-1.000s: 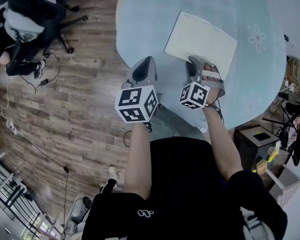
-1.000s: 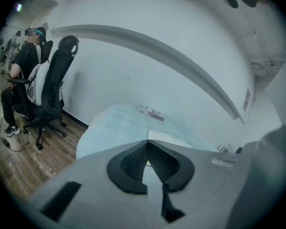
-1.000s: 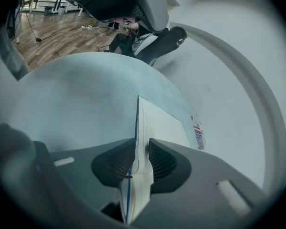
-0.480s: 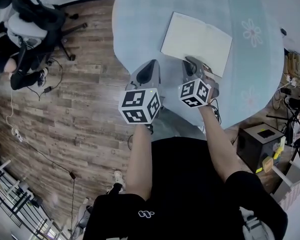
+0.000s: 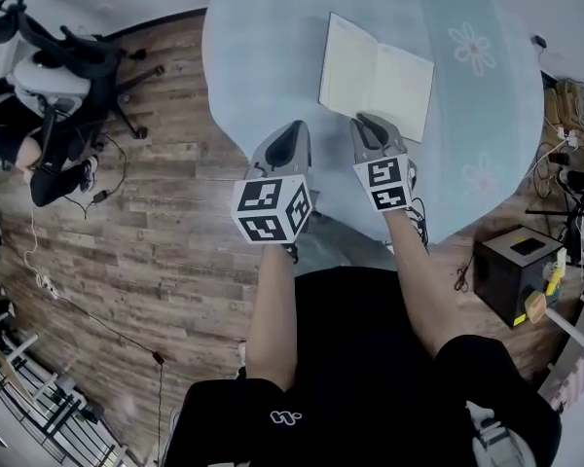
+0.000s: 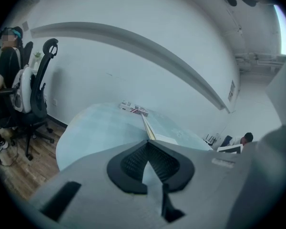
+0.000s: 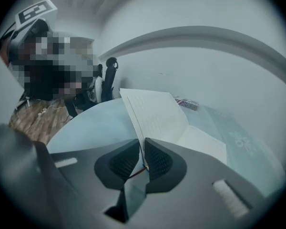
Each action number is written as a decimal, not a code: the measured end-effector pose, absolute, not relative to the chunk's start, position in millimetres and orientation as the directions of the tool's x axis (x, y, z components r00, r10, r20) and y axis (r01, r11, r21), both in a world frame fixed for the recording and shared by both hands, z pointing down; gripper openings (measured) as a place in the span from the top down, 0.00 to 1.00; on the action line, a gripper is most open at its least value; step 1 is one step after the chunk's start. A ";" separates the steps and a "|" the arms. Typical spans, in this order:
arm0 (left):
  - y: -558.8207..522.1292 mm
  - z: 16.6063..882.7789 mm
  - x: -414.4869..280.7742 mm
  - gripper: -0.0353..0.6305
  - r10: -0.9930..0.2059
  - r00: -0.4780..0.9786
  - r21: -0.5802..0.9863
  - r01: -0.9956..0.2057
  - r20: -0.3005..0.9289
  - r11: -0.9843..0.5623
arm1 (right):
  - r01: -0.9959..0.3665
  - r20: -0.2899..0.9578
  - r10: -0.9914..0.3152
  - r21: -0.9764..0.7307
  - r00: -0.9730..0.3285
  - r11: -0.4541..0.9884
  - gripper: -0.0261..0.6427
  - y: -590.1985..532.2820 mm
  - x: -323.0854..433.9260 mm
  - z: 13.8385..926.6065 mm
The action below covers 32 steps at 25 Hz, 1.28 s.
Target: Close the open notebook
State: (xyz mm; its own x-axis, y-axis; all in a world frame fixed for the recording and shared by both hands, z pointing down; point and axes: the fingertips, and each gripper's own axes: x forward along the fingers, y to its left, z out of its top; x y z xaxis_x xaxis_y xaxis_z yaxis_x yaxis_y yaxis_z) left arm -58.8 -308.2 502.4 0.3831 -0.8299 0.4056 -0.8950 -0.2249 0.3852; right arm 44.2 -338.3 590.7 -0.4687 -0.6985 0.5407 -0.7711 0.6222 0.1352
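On the far left a black office chair (image 5: 66, 54) stood on the wood floor (image 5: 146, 222), with a person (image 6: 2, 68) seated by it, well apart from the work. The round, pale-blue table (image 5: 263, 56) filled the upper middle of the head view, and nothing lay between the grippers and the book.

The left gripper (image 5: 288, 134) hung over the table's near edge with its pads drawn together and nothing between them. In its own view the notebook showed only as a thin edge beyond the tips, clear of them. A small printed packet (image 6: 133, 109) lay at the table's far side.

The notebook (image 5: 375, 76) lay open near the table's middle, just to the right of the left gripper. The right gripper (image 5: 368, 126) was at its near edge. Its jaws were closing on the near edge of the left leaf, a narrow slit between the pads with the paper in it. In the right gripper view that leaf (image 7: 155, 113) rose steeply from the pads while the right-hand page (image 7: 205, 144) lay flat.

Further right, flower prints (image 5: 470, 42) marked the cloth, and off the table a black box (image 5: 521, 261) sat on the floor.
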 end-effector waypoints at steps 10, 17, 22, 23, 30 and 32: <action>-310.8 500.1 -27.7 0.94 -0.798 0.437 0.363 -0.884 0.415 -0.295 | -0.867 0.500 -0.732 -0.082 -0.462 0.491 0.92 -329.7 82.3 589.3; -312.7 502.6 -12.9 0.94 -0.777 0.464 0.358 -0.875 0.425 -0.326 | -0.899 0.524 -0.731 -0.230 -0.436 0.372 0.89 -326.2 108.1 602.6; -315.5 503.1 0.5 0.94 -0.760 0.490 0.356 -0.864 0.427 -0.357 | -0.908 0.575 -0.703 -0.288 -0.419 0.306 0.87 -321.6 121.5 604.8; -316.5 502.6 5.0 0.94 -0.756 0.499 0.357 -0.859 0.425 -0.366 | -0.910 0.578 -0.704 -0.294 -0.414 0.293 0.88 -319.8 126.2 602.7; -323.7 491.1 52.8 0.94 -0.720 0.549 0.267 -0.836 0.425 -0.480 | -0.925 0.523 -0.774 -0.314 -0.358 0.215 0.89 -313.9 177.3 569.3; -324.2 481.3 66.8 0.94 -0.717 0.565 0.251 -0.825 0.409 -0.507 | -0.933 0.509 -0.795 -0.303 -0.331 0.194 0.88 -314.0 192.2 558.5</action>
